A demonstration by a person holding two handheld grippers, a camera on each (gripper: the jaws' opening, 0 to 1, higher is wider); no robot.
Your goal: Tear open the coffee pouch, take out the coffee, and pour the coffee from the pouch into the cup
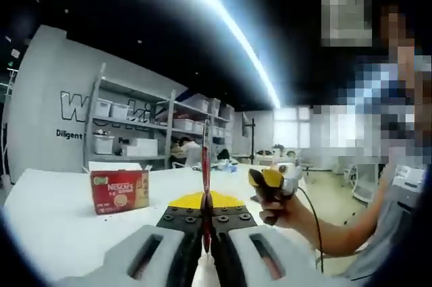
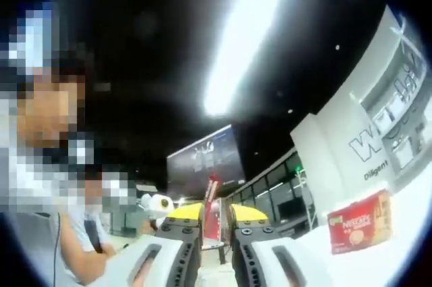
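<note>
Left gripper view, from the left edge: a white table point(image 1: 54, 219) runs across the lower half, and on it at lower left sits a red Nescafe box point(image 1: 119, 191), upright, flap lifted. Behind it, grey shelves point(image 1: 135, 132) with white bins stand against a wall with dark lettering. At bottom centre the left gripper point(image 1: 206, 223) has its jaws pressed together on the pouch point(image 1: 205, 165), a thin red stick pack seen edge-on, standing straight up from the jaw tips. Just right of centre, a hand point(image 1: 287, 207) holds the right gripper point(image 1: 266, 186), yellow and black with a white part and a cable hanging down; it is apart from the pouch, and I cannot tell how its jaws stand from here.

Right gripper view: a person's arm point(image 2: 84, 260) shows at lower left. At bottom centre the right gripper point(image 2: 214, 223) has its yellow-tipped jaws spread a little, with the pouch point(image 2: 212, 209) showing red in the gap; whether the jaws touch it, I cannot tell. At lower right the box point(image 2: 360, 221) sits on the table point(image 2: 405, 246), tilted in the frame. A bright ceiling light point(image 2: 250, 37) streaks across the top.
</note>
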